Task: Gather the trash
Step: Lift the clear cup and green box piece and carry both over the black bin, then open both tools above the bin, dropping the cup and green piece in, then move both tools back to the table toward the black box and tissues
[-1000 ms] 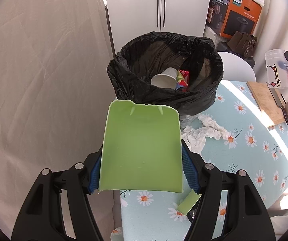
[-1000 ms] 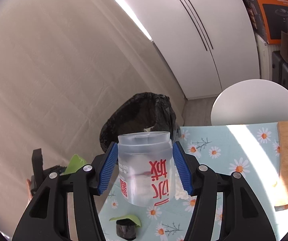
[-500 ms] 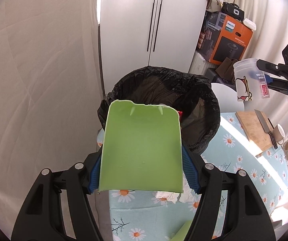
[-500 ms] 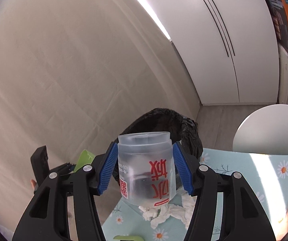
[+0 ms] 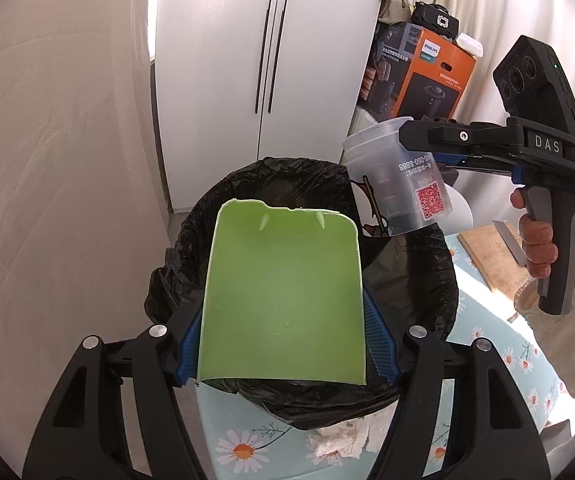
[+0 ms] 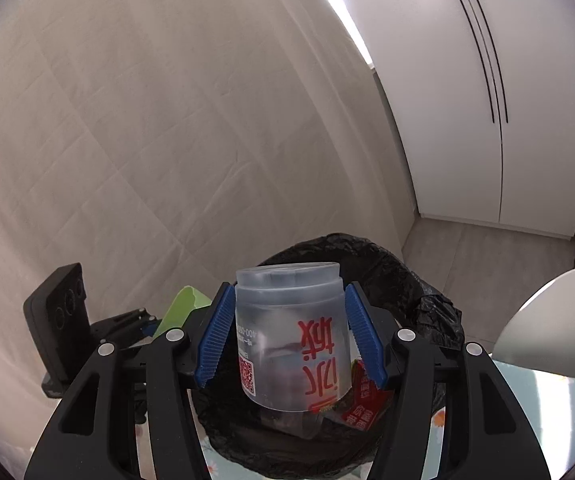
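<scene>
The green plastic piece (image 5: 283, 300) is being pinched between the blue pads of the left gripper (image 5: 287, 344), its flat face filling the gap between the jaws and its torn far edge reaching out beyond the fingertips. A second ago the flowered tablecloth (image 5: 239, 436) and crumpled tissue (image 5: 341, 438) were being seen ahead of those jaws; now the black-lined trash bin (image 5: 191, 264) is being framed directly behind and below the piece, so the piece is being carried over the bin's mouth.

The translucent plastic cup (image 6: 291, 332) with red lettering is being clamped across its sides by the right gripper (image 6: 289, 336), its closed base pointing away from the jaws. Earlier the bin was being seen well ahead of this cup; now its rim (image 6: 419, 280) is being seen close behind and beneath the jaws, with a red wrapper (image 6: 361, 396) visible inside. In the left wrist view the right gripper (image 5: 443, 160), held by a hand (image 5: 535, 240), is being brought in from the right side, the cup (image 5: 397, 184) hanging over the bin's far edge.

Both items are therefore judged to be nearly in position for release. The tissue is being left on the table below the left jaws, so collecting is not yet finished. Opening each pair of jaws is judged to be the next step.
</scene>
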The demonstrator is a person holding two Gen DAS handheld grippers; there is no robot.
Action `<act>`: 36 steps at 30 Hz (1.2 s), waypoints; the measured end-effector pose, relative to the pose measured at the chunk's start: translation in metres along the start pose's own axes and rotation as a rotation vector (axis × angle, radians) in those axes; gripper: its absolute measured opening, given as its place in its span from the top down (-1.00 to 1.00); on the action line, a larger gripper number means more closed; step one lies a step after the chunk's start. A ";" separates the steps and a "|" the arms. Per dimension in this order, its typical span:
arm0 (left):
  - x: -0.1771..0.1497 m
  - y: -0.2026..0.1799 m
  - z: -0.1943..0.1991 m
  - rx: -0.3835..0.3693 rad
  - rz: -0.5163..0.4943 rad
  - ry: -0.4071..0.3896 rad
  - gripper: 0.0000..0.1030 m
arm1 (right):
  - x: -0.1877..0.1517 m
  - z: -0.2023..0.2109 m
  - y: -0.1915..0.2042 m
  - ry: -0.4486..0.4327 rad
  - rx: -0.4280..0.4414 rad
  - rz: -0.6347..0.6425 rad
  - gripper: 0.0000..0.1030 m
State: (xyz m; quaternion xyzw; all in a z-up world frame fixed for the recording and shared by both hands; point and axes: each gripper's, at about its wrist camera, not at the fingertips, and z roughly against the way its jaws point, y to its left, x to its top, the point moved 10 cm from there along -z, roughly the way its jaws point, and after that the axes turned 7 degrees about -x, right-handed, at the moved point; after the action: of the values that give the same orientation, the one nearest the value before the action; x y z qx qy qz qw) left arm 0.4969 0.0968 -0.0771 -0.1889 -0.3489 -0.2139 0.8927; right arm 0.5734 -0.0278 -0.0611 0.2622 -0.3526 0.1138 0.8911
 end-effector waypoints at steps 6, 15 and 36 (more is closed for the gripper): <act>0.005 0.004 -0.046 0.039 -0.121 0.104 -0.30 | -0.001 -0.038 -0.007 0.026 -0.039 0.070 -0.05; 0.004 0.004 -0.078 0.023 -0.196 0.201 -0.32 | -0.016 -0.079 -0.026 0.081 -0.084 0.126 -0.06; -0.001 -0.050 0.027 0.099 -0.153 0.057 -0.88 | -0.007 0.065 -0.001 -0.093 -0.179 0.132 -0.71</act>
State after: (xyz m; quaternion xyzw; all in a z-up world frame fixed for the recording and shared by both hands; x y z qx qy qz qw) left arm 0.4557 0.0687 -0.0500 -0.1113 -0.3471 -0.2692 0.8915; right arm 0.5312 -0.0640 -0.0263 0.1628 -0.4186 0.1281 0.8842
